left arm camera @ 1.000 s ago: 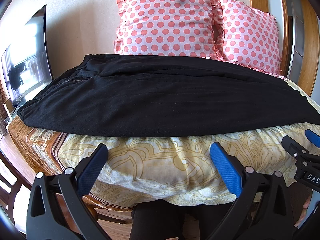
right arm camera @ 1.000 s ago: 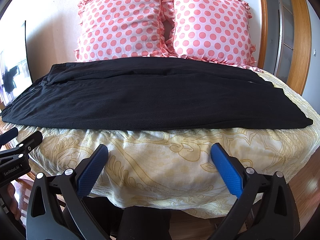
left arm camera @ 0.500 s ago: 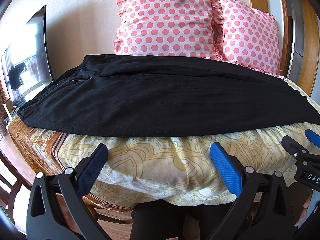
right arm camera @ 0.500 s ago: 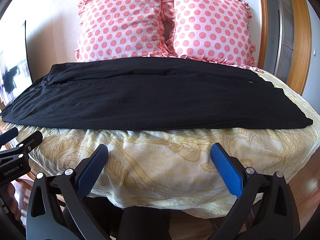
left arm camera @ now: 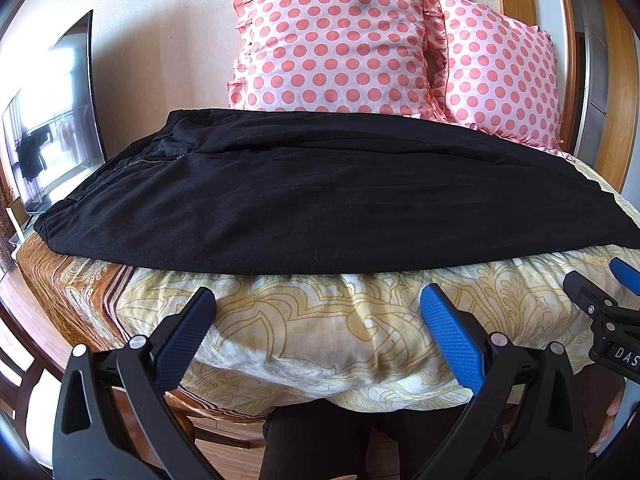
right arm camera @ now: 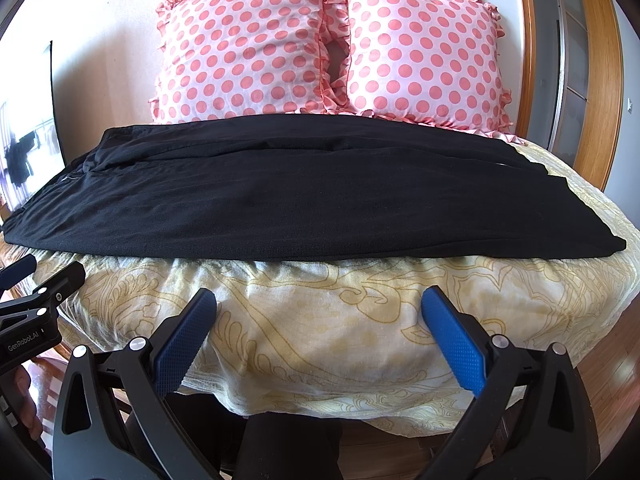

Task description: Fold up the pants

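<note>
Pants (left arm camera: 312, 200) spread across frame centre on bed (left arm camera: 320, 332) — unfolded. My left gripper (left arm camera: 318, 312) and right gripper (right arm camera: 319, 312) both spread, empty, lower frame. Next, I judge: reach near edge, pinch.

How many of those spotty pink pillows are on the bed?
2. The left pillow and the right pillow stand side by side against the wall, behind the black pants. The pants hide their lower edges; nothing suggests a third.
</note>
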The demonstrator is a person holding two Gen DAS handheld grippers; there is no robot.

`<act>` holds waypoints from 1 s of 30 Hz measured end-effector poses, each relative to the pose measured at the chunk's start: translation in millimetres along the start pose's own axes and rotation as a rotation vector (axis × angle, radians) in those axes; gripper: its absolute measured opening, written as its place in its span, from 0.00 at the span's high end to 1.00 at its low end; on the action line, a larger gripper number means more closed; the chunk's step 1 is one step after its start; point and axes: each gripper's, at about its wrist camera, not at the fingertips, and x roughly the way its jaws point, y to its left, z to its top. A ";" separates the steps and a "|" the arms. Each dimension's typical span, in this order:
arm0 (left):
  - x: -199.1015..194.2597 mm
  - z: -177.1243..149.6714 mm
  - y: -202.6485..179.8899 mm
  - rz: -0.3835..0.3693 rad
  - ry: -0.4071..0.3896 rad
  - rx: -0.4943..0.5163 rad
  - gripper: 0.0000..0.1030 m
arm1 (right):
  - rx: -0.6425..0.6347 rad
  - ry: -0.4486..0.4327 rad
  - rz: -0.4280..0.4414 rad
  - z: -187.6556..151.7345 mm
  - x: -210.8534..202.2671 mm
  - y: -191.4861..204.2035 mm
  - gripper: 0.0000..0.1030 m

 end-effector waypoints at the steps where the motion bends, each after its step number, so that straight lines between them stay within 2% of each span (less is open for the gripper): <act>1: 0.0 0.0 0.0 0.000 0.000 0.000 0.02 | 0.000 0.000 0.000 0.0 0.0 0.0 0.01; 20: -0.1 0.0 0.0 0.000 -0.001 0.000 0.02 | -0.001 0.004 0.006 0.2 1.8 2.7 0.01; 24: 0.0 0.1 0.1 -0.004 -0.001 0.004 0.02 | -0.020 -0.031 0.042 -7.6 0.7 4.0 0.01; 26: 0.2 1.6 1.2 -0.015 0.006 0.015 0.02 | -0.029 -0.009 0.075 -4.8 -3.4 -0.1 0.01; 28: -2.9 8.5 1.0 -0.012 0.000 0.039 0.02 | 0.007 0.000 0.116 3.6 -4.7 -11.6 0.01; 30: -8.5 17.4 2.2 0.007 -0.046 0.071 0.02 | 0.069 -0.032 0.108 18.5 -10.8 -31.9 0.01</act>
